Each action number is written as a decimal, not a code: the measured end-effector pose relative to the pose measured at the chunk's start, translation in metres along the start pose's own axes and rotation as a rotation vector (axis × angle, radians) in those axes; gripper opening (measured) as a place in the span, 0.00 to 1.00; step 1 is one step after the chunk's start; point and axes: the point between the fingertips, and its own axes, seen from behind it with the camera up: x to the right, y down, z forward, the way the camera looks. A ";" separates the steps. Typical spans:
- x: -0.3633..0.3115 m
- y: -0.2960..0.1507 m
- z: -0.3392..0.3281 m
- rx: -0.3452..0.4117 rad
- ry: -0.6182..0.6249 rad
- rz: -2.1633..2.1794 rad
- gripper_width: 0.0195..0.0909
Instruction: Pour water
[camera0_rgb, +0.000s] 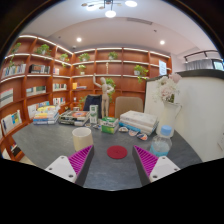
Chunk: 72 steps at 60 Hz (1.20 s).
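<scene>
Two tool fingers (77, 159) spread open over grey counter (40, 140), red coaster (118, 152) between them, pale cup (82, 137) just ahead, clear bottle (167, 126) beyond

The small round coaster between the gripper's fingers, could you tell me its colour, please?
Red; the coaster shows in the gripper view.
</scene>
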 end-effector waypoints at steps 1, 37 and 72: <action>0.002 0.001 -0.001 0.000 0.004 -0.001 0.82; 0.153 0.052 0.045 0.069 0.210 0.039 0.83; 0.160 0.046 0.072 0.100 0.217 0.048 0.13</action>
